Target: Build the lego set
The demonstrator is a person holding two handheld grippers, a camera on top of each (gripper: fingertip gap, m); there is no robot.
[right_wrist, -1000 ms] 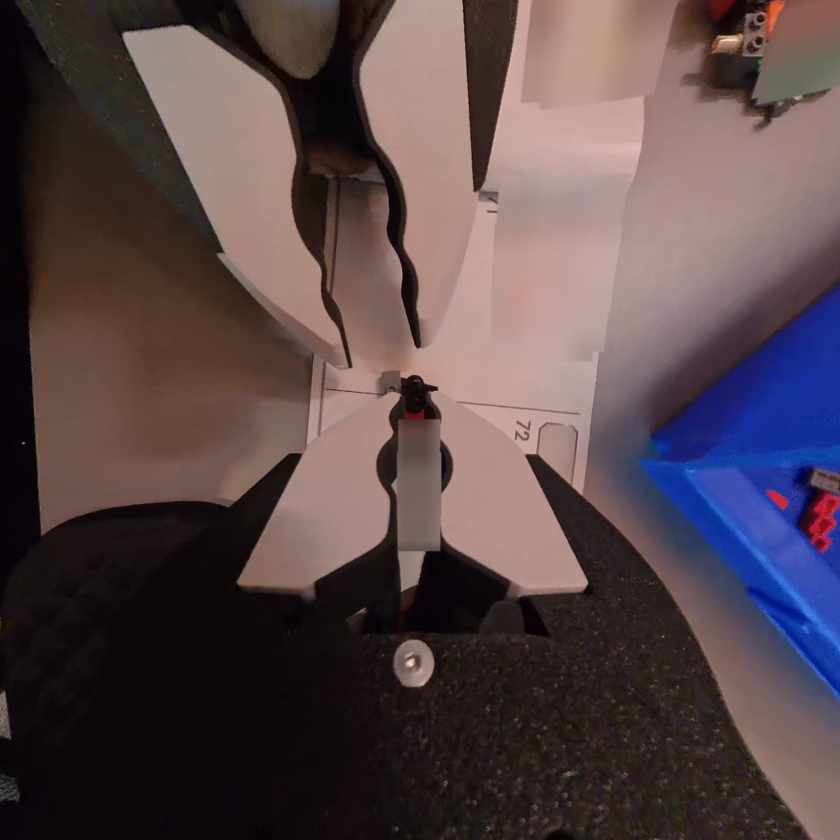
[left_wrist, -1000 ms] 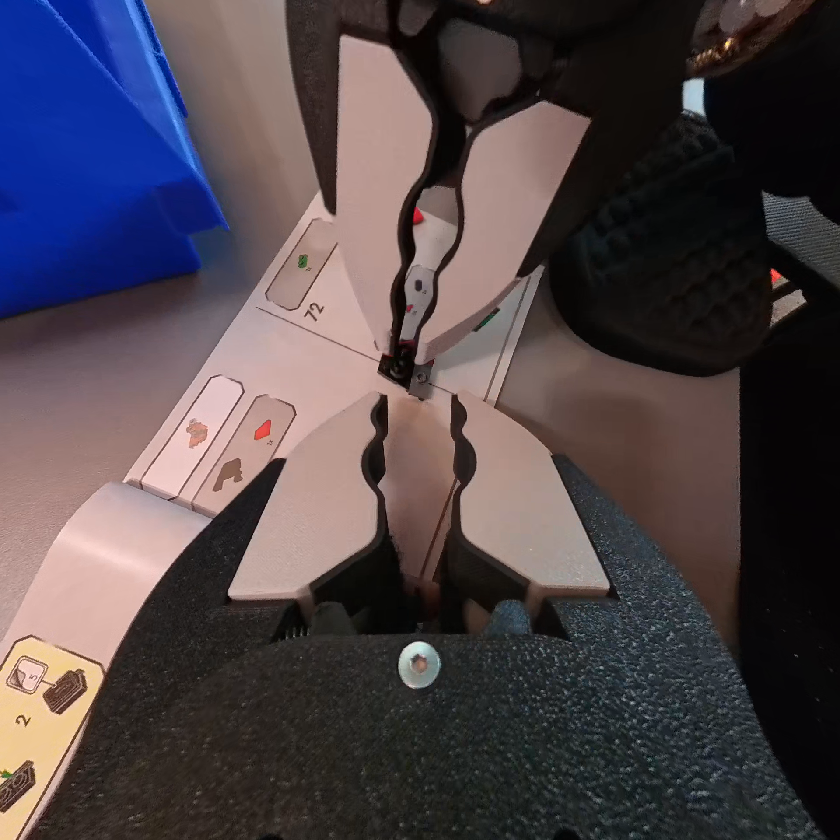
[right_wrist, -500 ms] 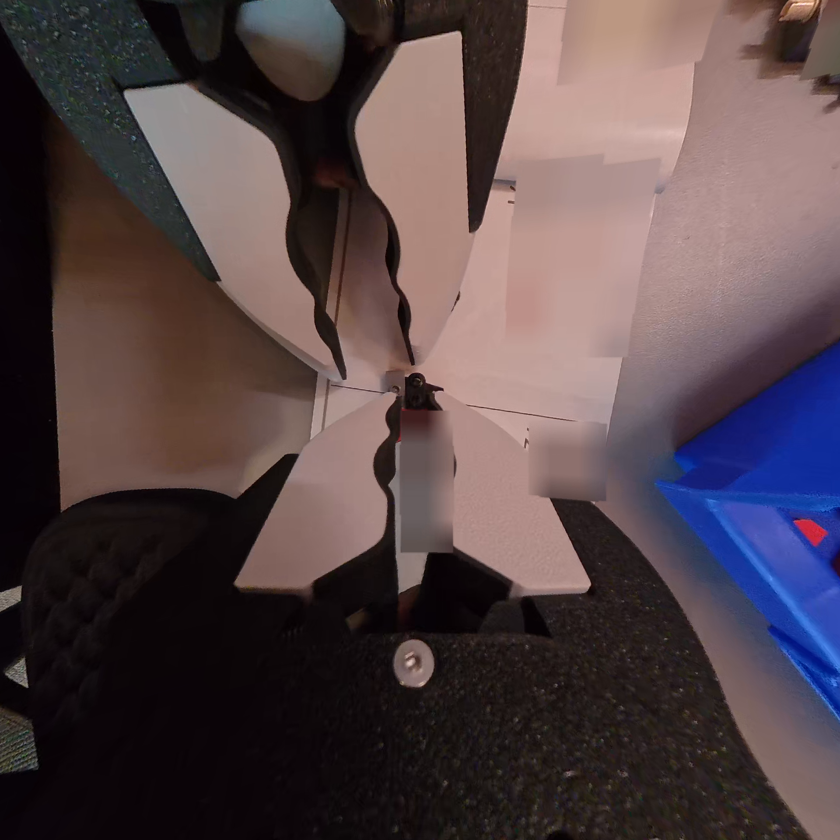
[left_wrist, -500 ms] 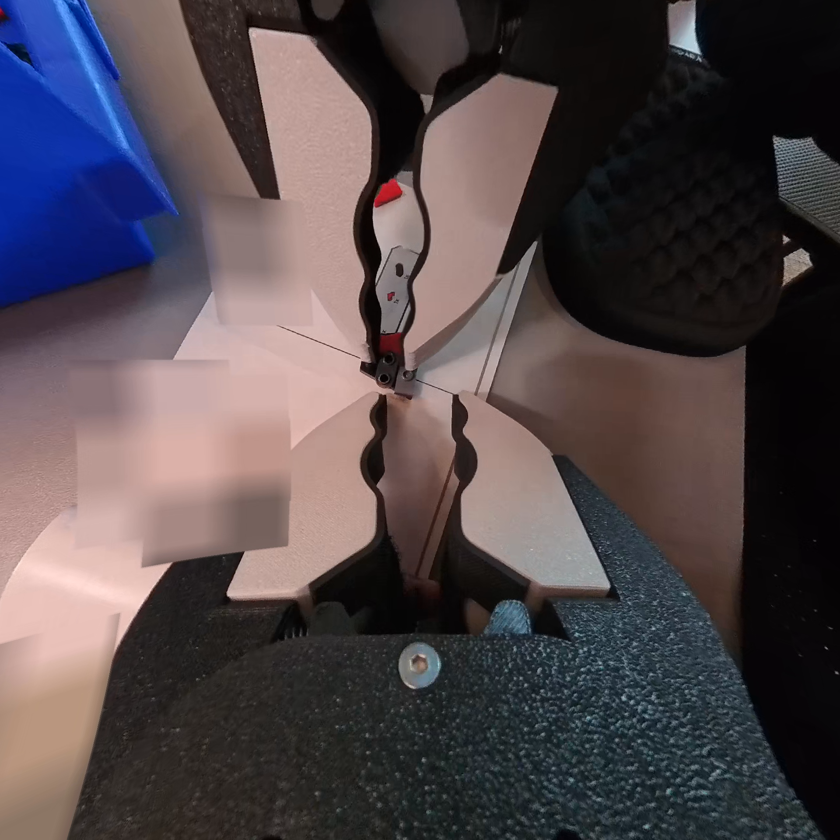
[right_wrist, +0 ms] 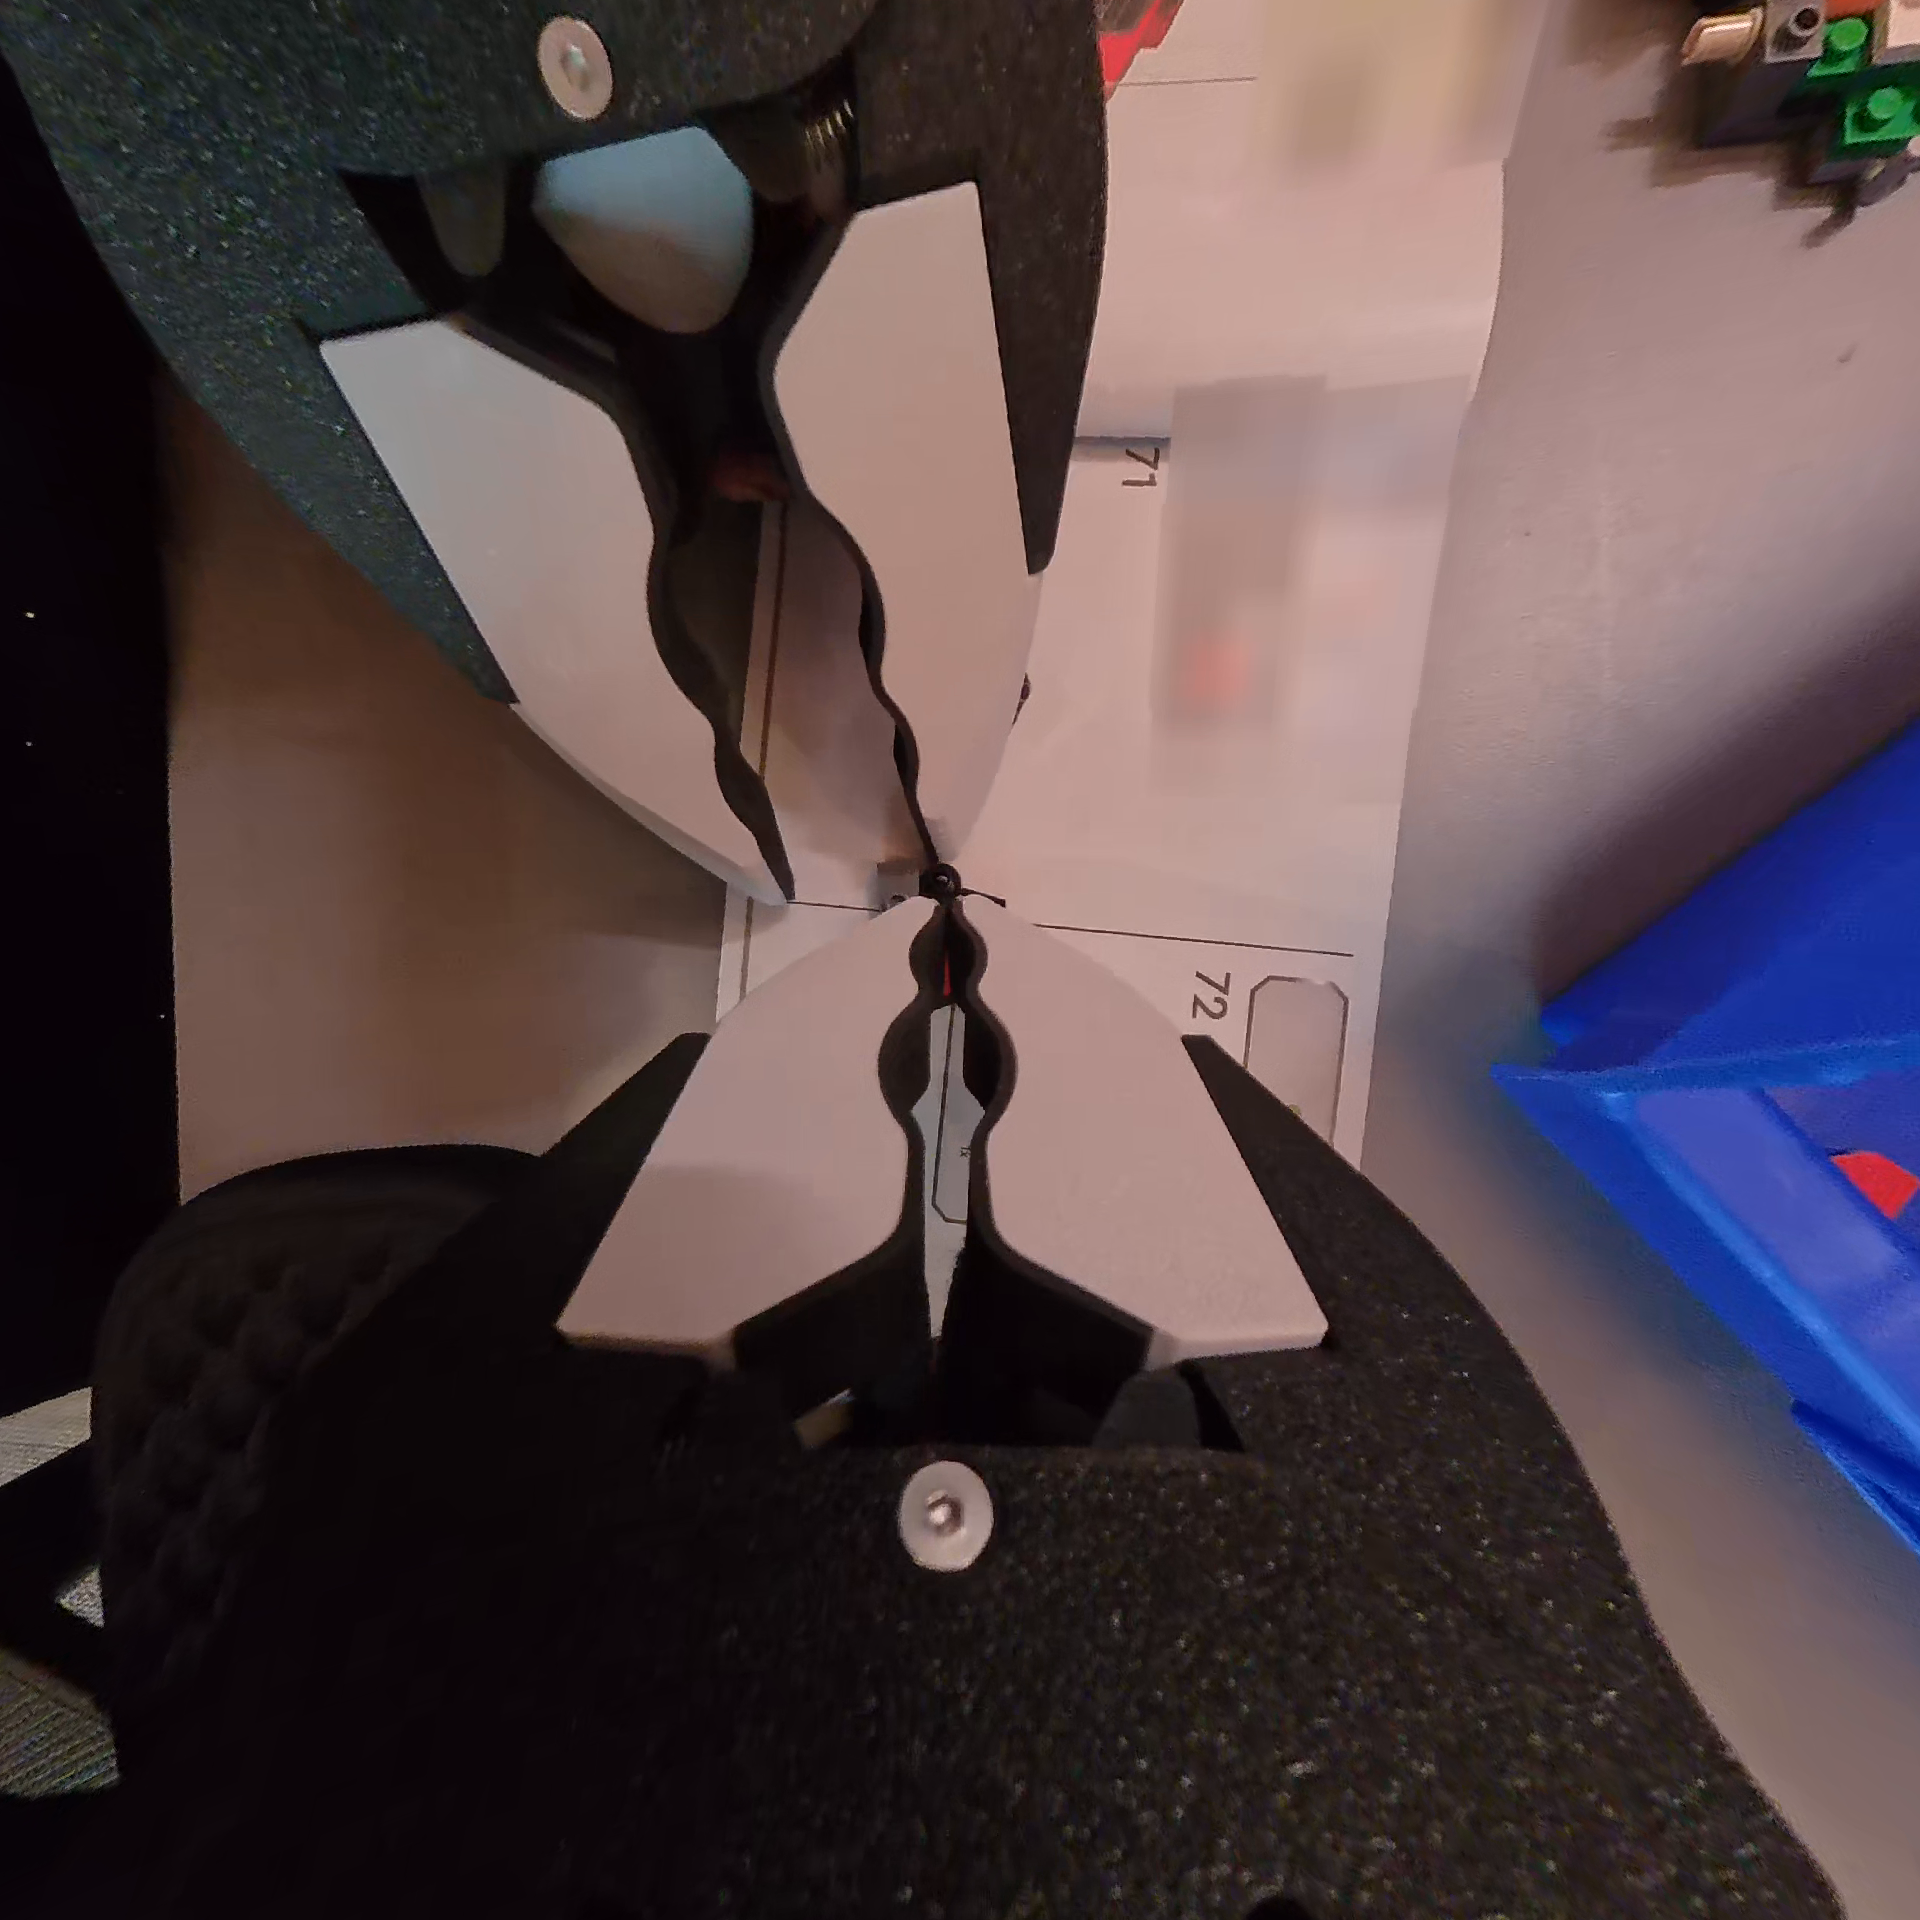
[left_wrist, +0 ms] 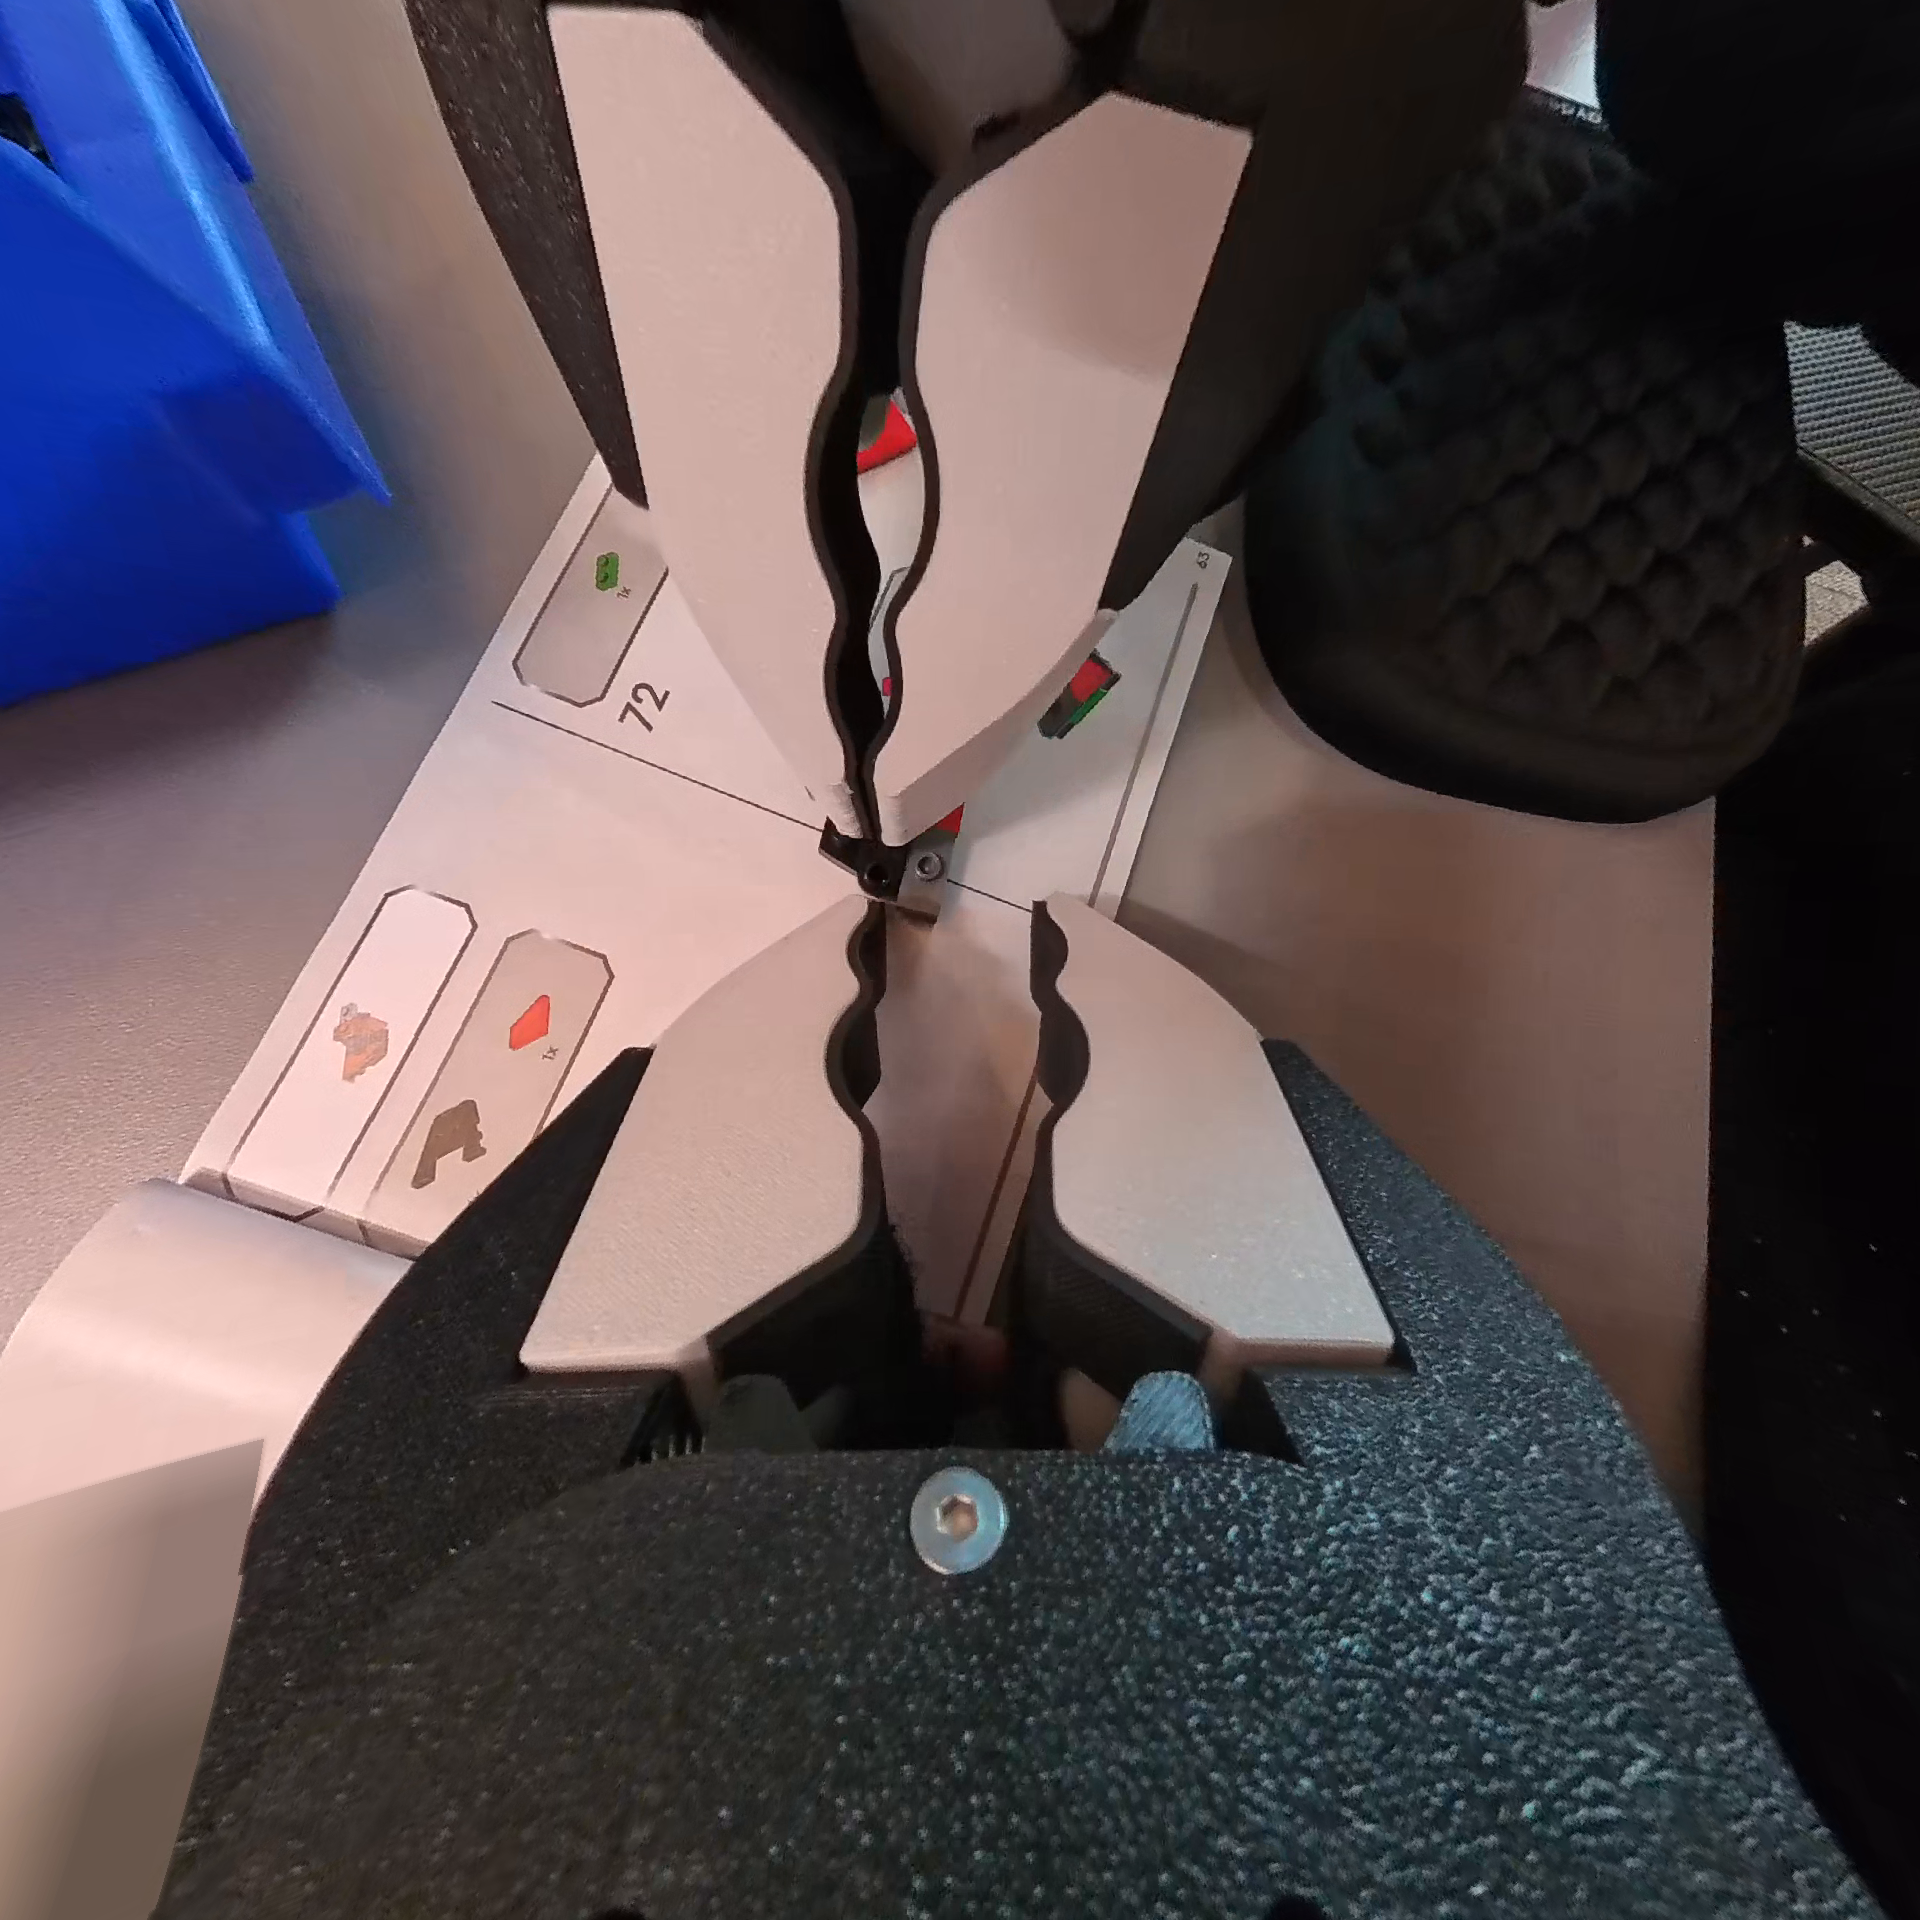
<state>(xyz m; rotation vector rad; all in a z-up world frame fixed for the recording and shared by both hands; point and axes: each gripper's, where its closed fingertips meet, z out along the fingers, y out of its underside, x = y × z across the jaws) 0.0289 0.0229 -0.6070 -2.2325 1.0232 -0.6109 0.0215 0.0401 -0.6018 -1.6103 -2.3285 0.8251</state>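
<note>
In the left wrist view my right gripper (left_wrist: 862,810) comes down from the top, shut on a small black Lego piece (left_wrist: 860,857) with a grey piece (left_wrist: 927,871) joined at its side. They hang just above the open instruction booklet (left_wrist: 644,883). My left gripper (left_wrist: 956,912) is open, and the two pieces sit right at its tips, near its left finger. In the right wrist view my right gripper (right_wrist: 945,914) is shut on the black piece (right_wrist: 940,881), and the open left gripper (right_wrist: 852,868) points at it from above.
A blue parts bin (left_wrist: 135,364) stands to the left; in the right wrist view the bin (right_wrist: 1714,1091) holds a red piece (right_wrist: 1881,1184). A partly built Lego model (right_wrist: 1818,73) stands at the far right. A black-gloved hand (left_wrist: 1538,468) holds the right gripper.
The two grippers have drawn closer tip to tip. The held pieces now sit right at the left gripper's open tips. Neither gripper has opened or shut.
</note>
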